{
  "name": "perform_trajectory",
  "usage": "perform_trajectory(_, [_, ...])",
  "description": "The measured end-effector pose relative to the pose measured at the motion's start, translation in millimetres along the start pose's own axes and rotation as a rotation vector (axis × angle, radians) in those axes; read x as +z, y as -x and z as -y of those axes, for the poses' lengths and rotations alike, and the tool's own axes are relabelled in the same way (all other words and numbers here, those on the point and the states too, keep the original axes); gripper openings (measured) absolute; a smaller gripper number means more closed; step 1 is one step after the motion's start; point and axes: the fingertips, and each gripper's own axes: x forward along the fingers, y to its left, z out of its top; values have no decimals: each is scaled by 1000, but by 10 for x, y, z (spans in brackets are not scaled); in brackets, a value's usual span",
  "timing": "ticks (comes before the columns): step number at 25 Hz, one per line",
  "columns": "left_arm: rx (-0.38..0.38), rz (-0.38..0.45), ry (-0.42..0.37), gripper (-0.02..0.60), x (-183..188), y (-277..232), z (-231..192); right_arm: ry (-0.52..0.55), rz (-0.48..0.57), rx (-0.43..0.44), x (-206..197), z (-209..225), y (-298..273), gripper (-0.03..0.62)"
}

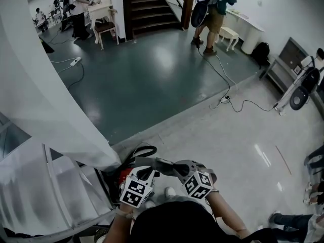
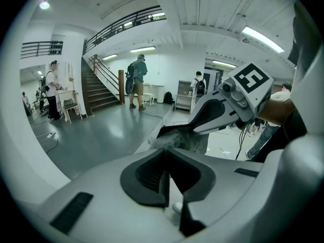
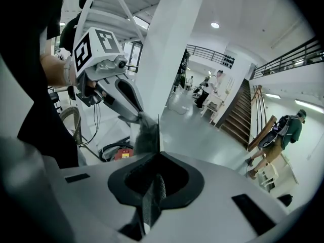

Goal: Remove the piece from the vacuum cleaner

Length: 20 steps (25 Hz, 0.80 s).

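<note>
Two grippers: left gripper (image 2: 168, 158) and right gripper (image 3: 155, 158), jaws narrow, each pinched on the grey piece (image 1: 169, 165).
Piece location: held between both grippers at 6 o'clock in head view, apparently clear of the vacuum cleaner (image 1: 124, 175) at its 8 o'clock.
Handling: probably light, thin, soft and dusty; may flex.
Hold points: opposite edges.
</note>
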Motion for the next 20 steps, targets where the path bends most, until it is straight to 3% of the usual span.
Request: perform_trajectory(20, [16,-7,26,34,17,70,-7,27,7,-3,66,-76,-52,48])
